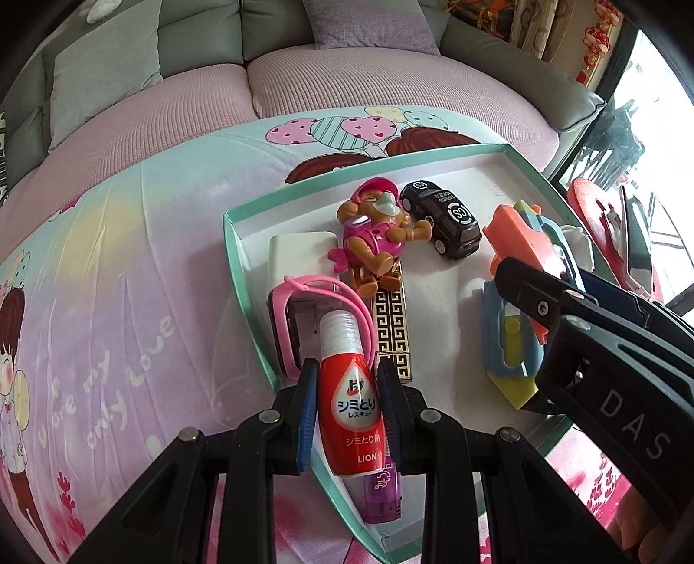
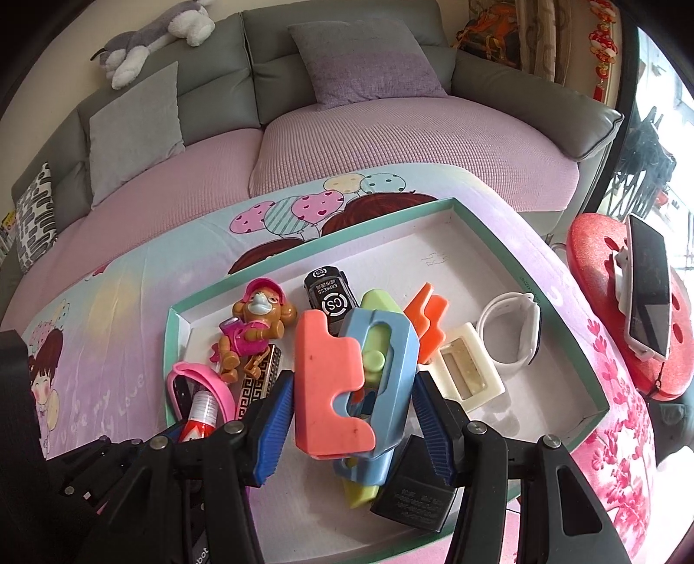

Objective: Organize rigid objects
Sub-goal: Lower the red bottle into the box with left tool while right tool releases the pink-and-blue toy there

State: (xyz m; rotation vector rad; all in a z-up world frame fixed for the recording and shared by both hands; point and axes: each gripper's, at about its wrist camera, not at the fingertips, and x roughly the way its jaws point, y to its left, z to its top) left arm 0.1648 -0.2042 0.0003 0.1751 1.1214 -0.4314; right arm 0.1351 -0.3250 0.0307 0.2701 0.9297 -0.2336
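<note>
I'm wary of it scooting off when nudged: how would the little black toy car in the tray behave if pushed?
The black toy car stands on its wheels on the tray's flat white floor, so it would probably roll along its length and skid sideways. It looks like hard moulded material, likely stiff. The monkey figure against it may block it.

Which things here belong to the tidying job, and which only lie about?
Job: red stain-remover bottle in left gripper; salmon-and-blue plastic toy in right gripper; green-rimmed tray.
Lying about: grey plush dog; phone on red stool.
</note>
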